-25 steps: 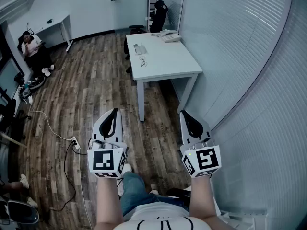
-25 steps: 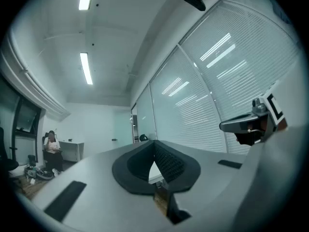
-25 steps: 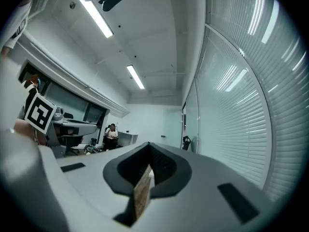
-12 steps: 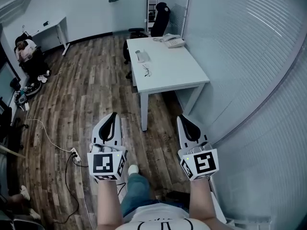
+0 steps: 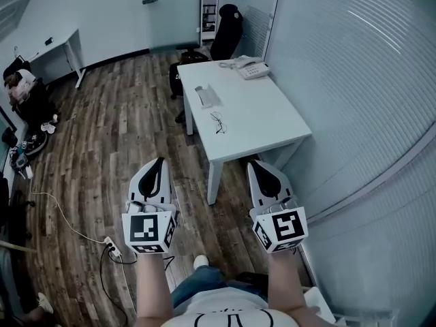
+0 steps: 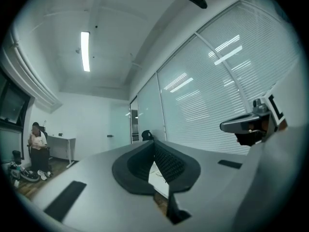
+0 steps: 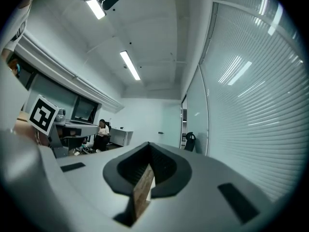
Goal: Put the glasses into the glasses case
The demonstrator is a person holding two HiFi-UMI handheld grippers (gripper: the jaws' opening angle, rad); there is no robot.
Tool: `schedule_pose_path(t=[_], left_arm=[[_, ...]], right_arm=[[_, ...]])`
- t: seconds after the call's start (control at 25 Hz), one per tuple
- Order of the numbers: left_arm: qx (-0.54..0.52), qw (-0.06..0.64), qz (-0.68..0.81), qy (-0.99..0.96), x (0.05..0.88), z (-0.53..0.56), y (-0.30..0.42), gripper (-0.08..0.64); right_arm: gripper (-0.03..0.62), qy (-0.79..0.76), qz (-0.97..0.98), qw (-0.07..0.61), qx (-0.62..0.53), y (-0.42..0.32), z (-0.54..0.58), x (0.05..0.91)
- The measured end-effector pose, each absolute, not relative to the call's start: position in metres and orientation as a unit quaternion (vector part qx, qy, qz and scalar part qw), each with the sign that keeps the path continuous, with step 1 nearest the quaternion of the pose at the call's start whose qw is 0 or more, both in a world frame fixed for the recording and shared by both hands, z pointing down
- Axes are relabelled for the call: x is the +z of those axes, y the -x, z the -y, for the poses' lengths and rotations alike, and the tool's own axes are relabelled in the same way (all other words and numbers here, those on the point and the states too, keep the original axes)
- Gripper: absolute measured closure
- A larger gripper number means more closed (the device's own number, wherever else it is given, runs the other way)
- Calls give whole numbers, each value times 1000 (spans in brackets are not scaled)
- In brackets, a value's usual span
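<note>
A pair of thin-framed glasses (image 5: 217, 122) lies on the white table (image 5: 272, 125), near its left side. A long grey glasses case (image 5: 207, 96) rests farther back on the same table. My left gripper (image 5: 161, 160) hangs over the wooden floor, short of the table and left of its near corner. My right gripper (image 5: 253, 163) hovers at the table's near edge. Both point forward, shut, with nothing in them. In the left gripper view the dark pads (image 6: 166, 161) meet at the tip, and a strip of table shows below. The right gripper (image 7: 147, 145) looks the same in its own view.
A white telephone (image 5: 253, 69) sits at the table's far end, with a black office chair (image 5: 224, 24) behind it. A glass wall with blinds (image 5: 354, 80) runs along the right. A power strip and cables (image 5: 109, 248) lie on the floor at left. A seated person (image 5: 17, 87) is far left.
The table with the glasses and case has come closer and lower in the head view. Both grippers travelled forward side by side toward it, still shut.
</note>
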State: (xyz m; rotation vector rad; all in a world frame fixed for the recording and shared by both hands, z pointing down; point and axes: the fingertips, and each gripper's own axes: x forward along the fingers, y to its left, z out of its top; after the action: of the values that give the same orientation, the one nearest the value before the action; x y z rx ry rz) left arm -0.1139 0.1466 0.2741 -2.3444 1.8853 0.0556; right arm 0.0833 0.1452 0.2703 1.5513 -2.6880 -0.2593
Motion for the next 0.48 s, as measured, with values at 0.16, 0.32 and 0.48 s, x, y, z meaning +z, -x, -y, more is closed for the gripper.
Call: schedule_pose_path(t=[0.16,0.32,0.48], left_arm=[[19,61,-620,782,278,-102,134,545],[12,54,-611,790,286,-67,141,545],[6,43,-608,793,298,-24,147,545]], right_arm=[[581,-503,861,12,-71,-70,-104,278],[580,-514,853,44,-81,-62,-68,288],[503,-511,858,24,-47,-60,-21,299]])
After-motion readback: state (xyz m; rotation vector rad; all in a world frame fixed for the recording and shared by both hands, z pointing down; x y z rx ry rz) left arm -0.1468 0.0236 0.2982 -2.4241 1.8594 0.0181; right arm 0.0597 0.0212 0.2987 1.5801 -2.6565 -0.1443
